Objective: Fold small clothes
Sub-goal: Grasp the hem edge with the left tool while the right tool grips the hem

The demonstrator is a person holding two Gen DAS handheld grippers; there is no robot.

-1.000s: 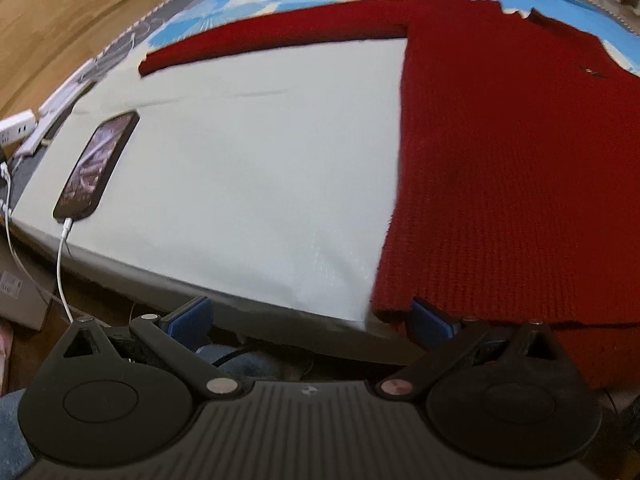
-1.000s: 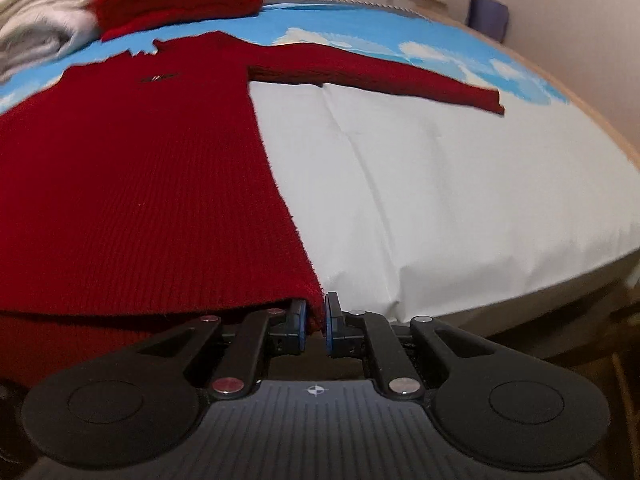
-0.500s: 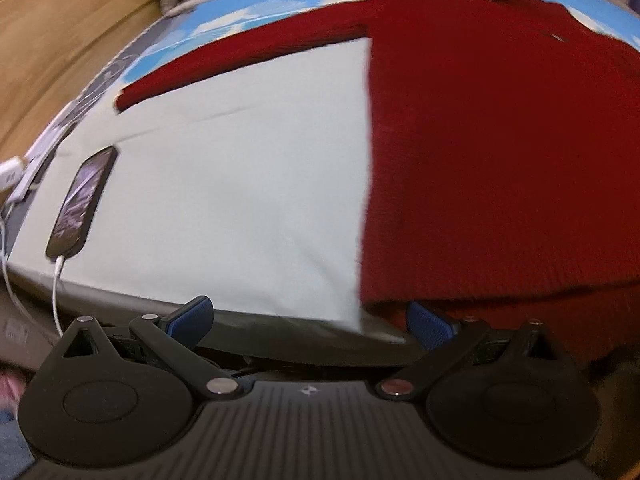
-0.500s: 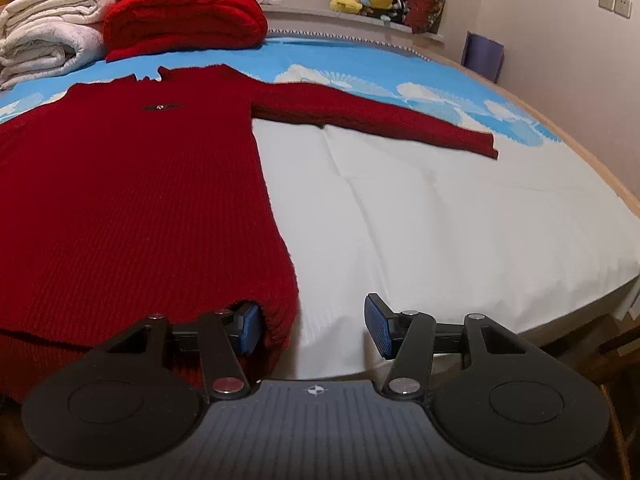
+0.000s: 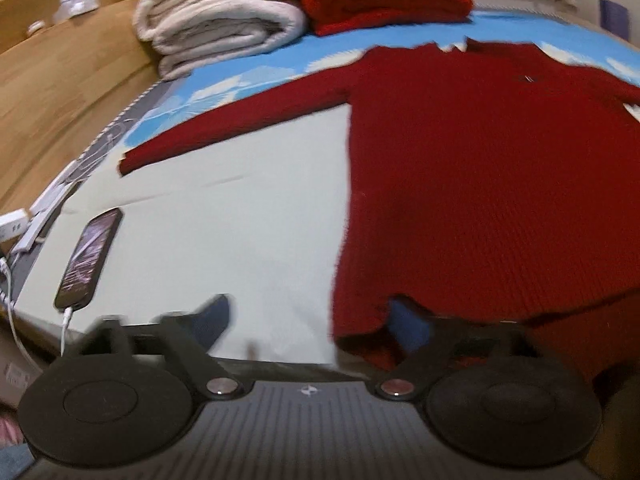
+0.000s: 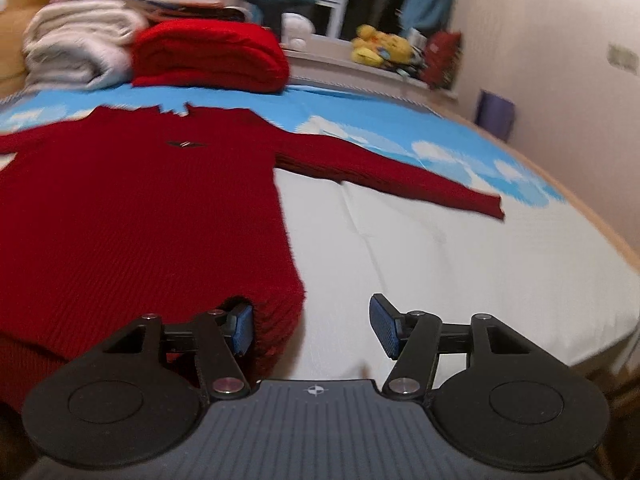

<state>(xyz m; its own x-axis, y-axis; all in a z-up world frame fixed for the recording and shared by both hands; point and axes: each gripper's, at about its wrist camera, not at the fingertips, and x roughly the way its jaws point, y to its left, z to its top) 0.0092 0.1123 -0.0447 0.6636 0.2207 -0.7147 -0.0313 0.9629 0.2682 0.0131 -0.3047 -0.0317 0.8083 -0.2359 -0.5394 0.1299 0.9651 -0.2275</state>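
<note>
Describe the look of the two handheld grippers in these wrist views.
Both look alike. The left gripper and the right gripper each have a dark grey ribbed body with a small white cross-in-circle mark, two round black discs at the sides, black link arms with silver pivot screws, and blue pads on the fingers. No hand, sleeve or cable of theirs shows.

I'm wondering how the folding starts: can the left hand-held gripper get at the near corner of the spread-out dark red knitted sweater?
Probably yes. The left hand-held gripper is closing with the dark red knitted sweater's bottom corner already between its fingers, and nothing on the white sheet blocks it.
</note>
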